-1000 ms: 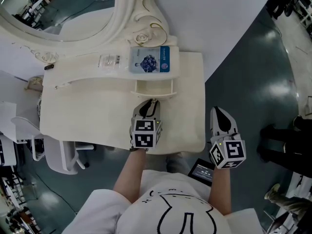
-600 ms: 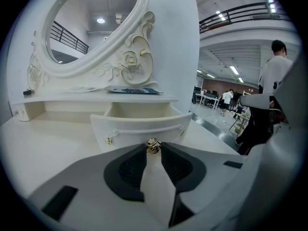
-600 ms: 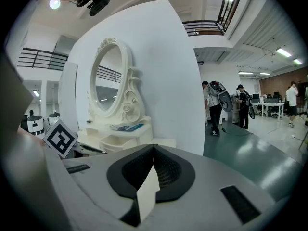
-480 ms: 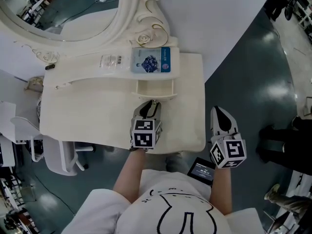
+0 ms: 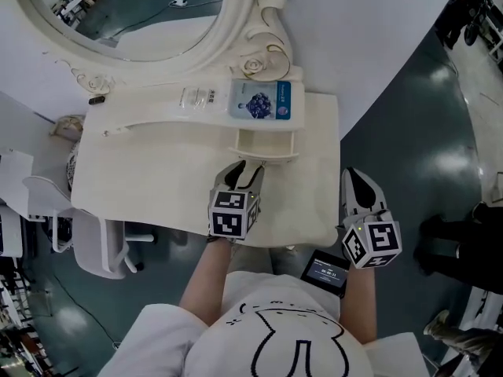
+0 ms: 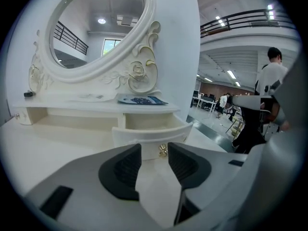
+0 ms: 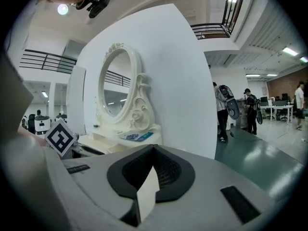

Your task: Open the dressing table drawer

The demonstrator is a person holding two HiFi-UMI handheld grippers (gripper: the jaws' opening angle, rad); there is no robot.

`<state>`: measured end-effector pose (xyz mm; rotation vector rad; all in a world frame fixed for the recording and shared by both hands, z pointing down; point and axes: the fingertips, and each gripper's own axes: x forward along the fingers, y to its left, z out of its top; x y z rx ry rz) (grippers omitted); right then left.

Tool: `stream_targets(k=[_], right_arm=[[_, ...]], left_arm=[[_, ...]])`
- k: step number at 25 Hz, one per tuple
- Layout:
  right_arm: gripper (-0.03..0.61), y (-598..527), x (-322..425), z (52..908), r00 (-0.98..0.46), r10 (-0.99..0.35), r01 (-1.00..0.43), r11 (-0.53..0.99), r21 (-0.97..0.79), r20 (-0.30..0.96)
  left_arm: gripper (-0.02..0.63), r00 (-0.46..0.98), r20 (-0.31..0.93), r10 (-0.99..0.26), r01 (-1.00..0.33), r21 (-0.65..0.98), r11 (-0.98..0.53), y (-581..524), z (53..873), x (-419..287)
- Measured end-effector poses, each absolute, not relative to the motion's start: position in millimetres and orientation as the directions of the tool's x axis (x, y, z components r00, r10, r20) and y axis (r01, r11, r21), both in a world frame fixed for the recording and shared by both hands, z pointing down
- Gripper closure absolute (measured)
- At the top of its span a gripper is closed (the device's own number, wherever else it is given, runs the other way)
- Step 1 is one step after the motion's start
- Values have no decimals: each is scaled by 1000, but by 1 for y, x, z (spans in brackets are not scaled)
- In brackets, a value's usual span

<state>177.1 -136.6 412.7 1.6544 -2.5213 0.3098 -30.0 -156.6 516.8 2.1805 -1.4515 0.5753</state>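
Opening with the small gold knob (image 6: 163, 150) untouched between its jaws, the left tool (image 5: 246, 170) faces the cream curved-front drawer (image 6: 144, 134) pulled out, task seemingly done; right tool (image 5: 353, 181) clenched, empty.

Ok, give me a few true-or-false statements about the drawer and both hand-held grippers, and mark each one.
1. The small drawer stands pulled out from the dressing table. True.
2. The left hand-held gripper clamps the gold knob. False: its jaws are opening, and the knob shows between them untouched.
3. The right hand-held gripper is shut and empty. True.
4. The blue packet lies inside the drawer. False: it lies on the shelf above the drawer, at the foot of the mirror.
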Motion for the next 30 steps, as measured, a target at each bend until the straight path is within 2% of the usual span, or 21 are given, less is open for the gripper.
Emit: stream_targets(k=[11, 16, 21, 30], right_arm=[[561, -123, 152, 375, -384, -915, -923, 376, -84, 123], [561, -99, 135, 360, -349, -932, -937, 343, -67, 102], [561, -67, 112, 342, -309, -947, -951, 306, -44, 83], [561, -23, 83, 306, -235, -970, -972, 235, 2, 56]], left_arm=[[431, 360, 486, -797, -928, 98, -360, -154, 467, -66], [477, 388, 424, -818, -917, 93, -387, -142, 442, -82], [597, 414, 357, -837, -907, 92, -410, -123, 414, -105], [597, 514, 232, -826, -857, 101, -505, -94, 362, -125]])
